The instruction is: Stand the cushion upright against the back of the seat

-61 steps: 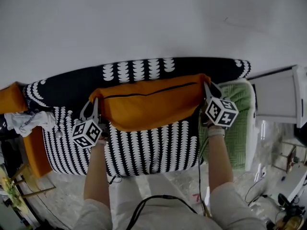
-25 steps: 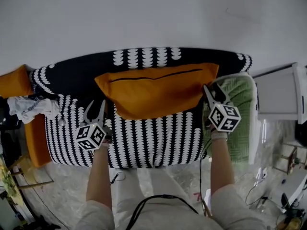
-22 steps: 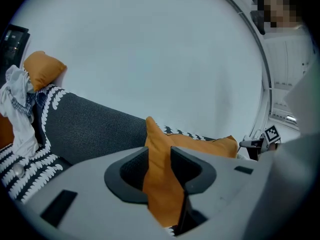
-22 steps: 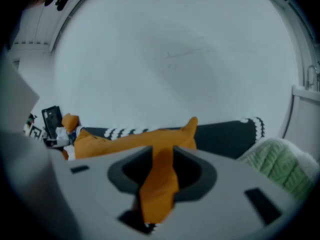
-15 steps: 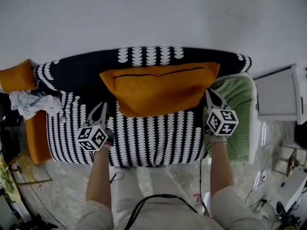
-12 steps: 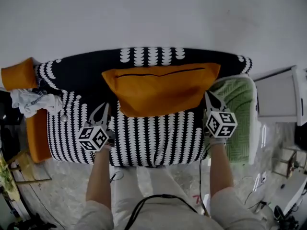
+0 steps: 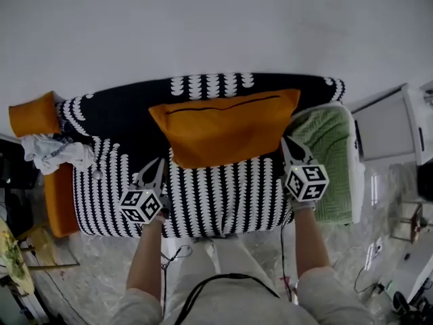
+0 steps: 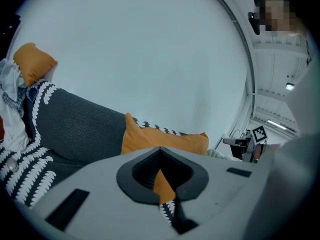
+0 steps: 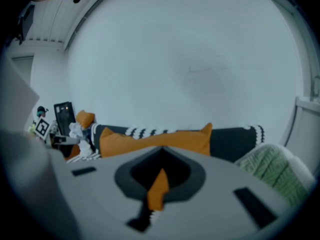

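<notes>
The orange rectangular fabric cushion [image 7: 223, 127] stands on its long edge in the middle of the black-and-white patterned upholstered seat [image 7: 216, 198]. Its black zip runs along the top, and its rear face leans on the dark padded back of the seat [image 7: 122, 107] at 12 o'clock. It looks upright and roughly centred, its left end a touch lower than its right.

The left gripper [image 7: 157, 166] hovers over the seat at the cushion's 7 o'clock, jaws pressed together on nothing. The right gripper [image 7: 287, 146] sits just off the cushion's lower right corner at 4 o'clock, jaws likewise shut and empty. Neither touches the cushion.

By my reading the task is essentially done: the cushion stands against the back unsupported. At most, levelling that lower left end is left. A green knitted throw [image 7: 328, 154] lies at 3 o'clock.
</notes>
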Tool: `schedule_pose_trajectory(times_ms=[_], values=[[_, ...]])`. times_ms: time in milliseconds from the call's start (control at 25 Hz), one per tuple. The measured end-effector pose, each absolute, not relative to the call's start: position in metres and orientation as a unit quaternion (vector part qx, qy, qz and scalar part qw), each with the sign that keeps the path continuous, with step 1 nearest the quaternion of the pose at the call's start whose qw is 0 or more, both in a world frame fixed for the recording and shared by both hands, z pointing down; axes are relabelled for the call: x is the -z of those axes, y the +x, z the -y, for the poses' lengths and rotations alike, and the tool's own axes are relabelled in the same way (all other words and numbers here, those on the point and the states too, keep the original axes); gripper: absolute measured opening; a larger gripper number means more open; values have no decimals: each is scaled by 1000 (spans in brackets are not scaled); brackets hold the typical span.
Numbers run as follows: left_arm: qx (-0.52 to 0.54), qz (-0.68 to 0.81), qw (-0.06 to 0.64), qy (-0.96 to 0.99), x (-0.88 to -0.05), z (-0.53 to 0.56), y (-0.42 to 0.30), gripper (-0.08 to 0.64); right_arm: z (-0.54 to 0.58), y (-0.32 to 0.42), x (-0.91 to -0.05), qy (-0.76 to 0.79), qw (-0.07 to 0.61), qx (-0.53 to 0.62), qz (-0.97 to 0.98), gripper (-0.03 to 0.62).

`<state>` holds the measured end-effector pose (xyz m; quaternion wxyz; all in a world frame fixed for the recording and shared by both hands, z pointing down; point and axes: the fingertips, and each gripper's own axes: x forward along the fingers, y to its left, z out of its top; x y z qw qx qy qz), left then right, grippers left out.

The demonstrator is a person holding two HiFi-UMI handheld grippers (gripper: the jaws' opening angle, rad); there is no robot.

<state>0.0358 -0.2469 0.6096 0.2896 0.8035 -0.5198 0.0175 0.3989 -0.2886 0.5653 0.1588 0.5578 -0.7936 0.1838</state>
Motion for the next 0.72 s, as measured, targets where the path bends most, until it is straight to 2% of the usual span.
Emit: schedule_pose_trajectory(times_ms=[720], values=[[-7,435,284,855,-526,156,50,23,145,329,-496,542,143,-189,807,17]])
